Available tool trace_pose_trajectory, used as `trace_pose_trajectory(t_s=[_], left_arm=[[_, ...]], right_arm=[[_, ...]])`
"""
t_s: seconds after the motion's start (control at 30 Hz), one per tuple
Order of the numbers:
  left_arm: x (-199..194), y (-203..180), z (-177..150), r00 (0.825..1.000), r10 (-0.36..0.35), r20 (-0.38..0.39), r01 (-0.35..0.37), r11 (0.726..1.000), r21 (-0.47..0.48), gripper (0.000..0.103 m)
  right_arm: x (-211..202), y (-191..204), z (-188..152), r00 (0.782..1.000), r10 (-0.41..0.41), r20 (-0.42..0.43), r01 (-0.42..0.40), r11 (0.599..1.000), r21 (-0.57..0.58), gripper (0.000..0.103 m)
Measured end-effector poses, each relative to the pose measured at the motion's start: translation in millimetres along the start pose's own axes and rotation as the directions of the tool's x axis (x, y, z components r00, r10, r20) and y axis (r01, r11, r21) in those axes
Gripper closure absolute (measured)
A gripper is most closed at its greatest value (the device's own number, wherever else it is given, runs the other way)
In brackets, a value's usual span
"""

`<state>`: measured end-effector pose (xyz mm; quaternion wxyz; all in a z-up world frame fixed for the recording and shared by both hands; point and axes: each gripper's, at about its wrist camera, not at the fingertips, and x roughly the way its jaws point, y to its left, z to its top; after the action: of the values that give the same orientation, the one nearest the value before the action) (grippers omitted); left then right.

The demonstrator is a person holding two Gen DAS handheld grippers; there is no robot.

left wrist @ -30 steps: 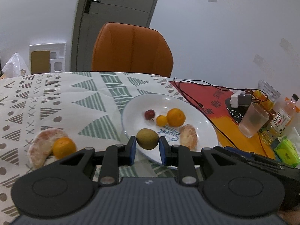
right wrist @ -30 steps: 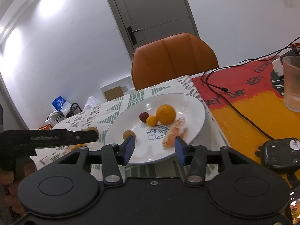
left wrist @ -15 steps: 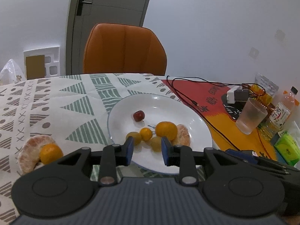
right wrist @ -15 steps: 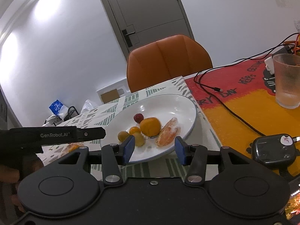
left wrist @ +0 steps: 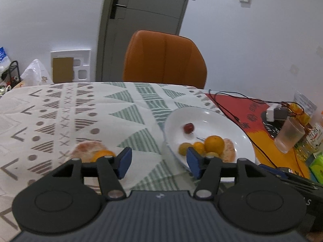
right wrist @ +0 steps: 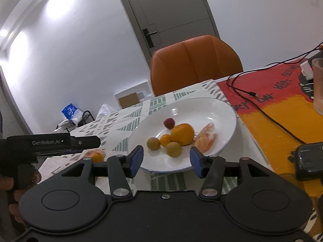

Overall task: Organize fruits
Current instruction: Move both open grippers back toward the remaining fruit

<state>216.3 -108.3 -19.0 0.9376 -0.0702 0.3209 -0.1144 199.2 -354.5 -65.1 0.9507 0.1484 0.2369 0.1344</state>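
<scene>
— What are your hands doing?

— My left hand-held gripper (left wrist: 158,162) stands wide with nothing between its blue pads, above the patterned cloth on the desk (left wrist: 60,111). My right hand-held gripper (right wrist: 166,161) is wide and bare too, just before the white plate (right wrist: 218,109).

— And the fruit?

— Six pieces on the plate: one red cherry-like fruit (right wrist: 169,123), one big orange (right wrist: 182,134), one small orange (right wrist: 166,139), two yellow-green round fruits (right wrist: 173,149), and one peeled citrus piece (right wrist: 207,139). Off the plate, to its left on the cloth, lie one more peeled citrus piece (left wrist: 86,150) and one small orange (left wrist: 102,154) touching it.

— Any writing?

— From the right wrist I read "GenRobot.AI" on my left tool's side (right wrist: 47,142), and "DAY" on the red mat (right wrist: 264,98). Only the left wrist shows the bottles (left wrist: 315,133) behind the frosted cup (left wrist: 288,136).
</scene>
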Motion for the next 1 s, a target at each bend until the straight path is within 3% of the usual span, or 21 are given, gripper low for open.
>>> trace_pose_trajectory(t_s=[0.27, 0.5, 0.7, 1.0], left_arm=[[-17.7, 23.3, -4.8, 0.999, 0.045, 0.023, -0.044, 0.998, -0.033, 0.033], [-30.0, 43.9, -9.5, 0.996, 0.081, 0.027, -0.080, 0.995, -0.058, 0.031], [-38.6, 57.7, -15.6, 0.995, 0.095, 0.026, -0.092, 0.993, -0.080, 0.031], [-32.9, 68.8, -32.7, 0.995, 0.100, -0.012, -0.101, 0.991, -0.083, 0.031]], right_arm=[[6.0, 16.5, -1.4, 1.000, 0.025, -0.016, -0.025, 0.999, -0.025, 0.046], [10.8, 34.5, -3.8, 0.998, 0.050, -0.026, -0.051, 0.998, -0.046, 0.038], [11.5, 50.2, -4.2, 0.996, 0.086, -0.023, -0.087, 0.994, -0.064, 0.010], [27.6, 64.2, -11.0, 0.986, 0.149, -0.080, -0.155, 0.985, -0.070, 0.008]])
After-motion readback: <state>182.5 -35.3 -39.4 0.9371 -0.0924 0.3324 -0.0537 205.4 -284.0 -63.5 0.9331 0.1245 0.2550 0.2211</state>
